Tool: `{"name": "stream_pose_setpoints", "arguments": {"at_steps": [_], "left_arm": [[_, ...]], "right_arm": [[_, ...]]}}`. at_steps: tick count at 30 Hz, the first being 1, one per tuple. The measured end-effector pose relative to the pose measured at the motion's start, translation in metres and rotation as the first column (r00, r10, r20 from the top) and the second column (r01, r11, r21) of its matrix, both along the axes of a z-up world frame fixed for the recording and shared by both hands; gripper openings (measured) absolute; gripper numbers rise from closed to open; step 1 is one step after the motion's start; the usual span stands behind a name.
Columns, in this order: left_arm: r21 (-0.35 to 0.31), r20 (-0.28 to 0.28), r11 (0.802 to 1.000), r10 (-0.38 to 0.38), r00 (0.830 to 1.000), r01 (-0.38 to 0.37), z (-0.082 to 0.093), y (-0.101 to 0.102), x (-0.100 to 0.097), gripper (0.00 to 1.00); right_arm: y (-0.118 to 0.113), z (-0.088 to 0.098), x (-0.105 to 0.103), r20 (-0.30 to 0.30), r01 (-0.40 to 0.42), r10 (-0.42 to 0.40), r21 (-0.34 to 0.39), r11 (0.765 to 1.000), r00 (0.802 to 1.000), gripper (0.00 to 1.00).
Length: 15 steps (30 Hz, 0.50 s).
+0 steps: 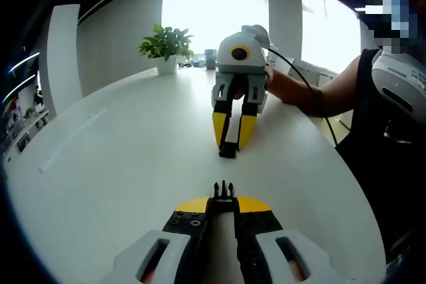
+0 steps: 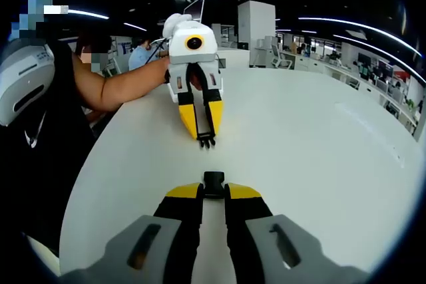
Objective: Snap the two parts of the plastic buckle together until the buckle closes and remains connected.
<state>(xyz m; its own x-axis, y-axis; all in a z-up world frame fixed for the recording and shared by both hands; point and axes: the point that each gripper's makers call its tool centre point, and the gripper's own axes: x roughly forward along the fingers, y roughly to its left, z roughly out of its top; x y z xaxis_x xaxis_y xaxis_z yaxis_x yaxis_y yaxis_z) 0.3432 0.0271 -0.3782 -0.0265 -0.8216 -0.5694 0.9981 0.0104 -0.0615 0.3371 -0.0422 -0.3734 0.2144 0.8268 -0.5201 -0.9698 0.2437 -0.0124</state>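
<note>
In the left gripper view my left gripper (image 1: pixel 223 202) is shut on the black pronged half of the buckle (image 1: pixel 223 192), whose prongs stick out past the yellow tips. Facing it across the white table (image 1: pixel 126 157), my right gripper (image 1: pixel 229 139) is shut on the black socket half (image 1: pixel 227 151). In the right gripper view my right gripper (image 2: pixel 213 191) holds the socket half (image 2: pixel 213 182), and the left gripper (image 2: pixel 203 124) points back at it with the pronged half (image 2: pixel 206 142). The two halves are apart with a gap of table between them.
A potted plant (image 1: pixel 166 48) stands at the table's far end by bright windows. A person's arm (image 1: pixel 313 94) and dark clothing lie along the table's right edge. Office desks and people (image 2: pixel 143 51) show beyond the table (image 2: pixel 319 151) in the right gripper view.
</note>
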Motion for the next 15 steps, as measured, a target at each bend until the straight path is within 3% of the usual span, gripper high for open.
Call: {"name": "stream_pose_setpoints", "arguments": {"at_steps": [11,15], "left_arm": [[0.004,0.002,1.000,-0.003,1.000,0.003,-0.0001,-0.0032,-0.0022,0.11],[0.018,-0.045,1.000,-0.008,0.999,0.009,0.0006,-0.0024,-0.0075,0.11]], "right_arm": [[0.0023,-0.0001,-0.0025,0.007,-0.020,0.020,0.003,1.000,1.000,0.13],[0.0051,-0.0002,-0.0052,0.008,-0.034,0.034,0.005,0.999,0.999,0.13]]}}
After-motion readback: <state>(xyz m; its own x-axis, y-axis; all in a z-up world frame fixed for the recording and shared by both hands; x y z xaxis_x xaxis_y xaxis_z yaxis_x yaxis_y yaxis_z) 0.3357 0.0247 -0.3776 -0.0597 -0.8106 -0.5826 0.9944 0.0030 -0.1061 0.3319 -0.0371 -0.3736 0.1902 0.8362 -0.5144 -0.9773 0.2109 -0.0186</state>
